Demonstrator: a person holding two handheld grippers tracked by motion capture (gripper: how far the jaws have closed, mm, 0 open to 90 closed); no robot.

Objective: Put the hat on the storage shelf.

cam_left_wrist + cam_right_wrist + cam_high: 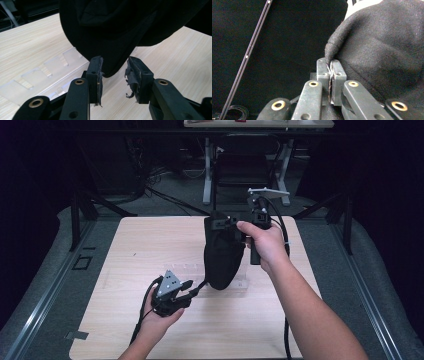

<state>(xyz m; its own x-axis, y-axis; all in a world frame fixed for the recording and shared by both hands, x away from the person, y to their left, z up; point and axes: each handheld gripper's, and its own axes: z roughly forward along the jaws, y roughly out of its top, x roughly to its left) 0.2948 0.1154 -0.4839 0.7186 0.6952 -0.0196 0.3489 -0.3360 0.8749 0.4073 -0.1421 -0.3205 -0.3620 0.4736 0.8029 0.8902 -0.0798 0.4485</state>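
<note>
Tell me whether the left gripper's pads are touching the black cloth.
Apart. In the left gripper view the pads flank the hanging black cloth, with gaps on both sides.

We're looking at a lab or test workshop, not a home. A bare light-wood table [150,250] stands alone on grey carpet [45,285], boxed in by dark curtains [30,170] w/ black metal stands [76,215] at both sides. Metal floor rails [47,295] run along each side of the table. Behind it we see a white-legged desk [207,170], a dark chair [242,167] and loose cables [150,175] on the floor. Tape marks [76,335] on the carpet and clear marker patches [50,67] on the tabletop point to a fixed recording setup. Lighting is dim, aimed at the table.
</note>
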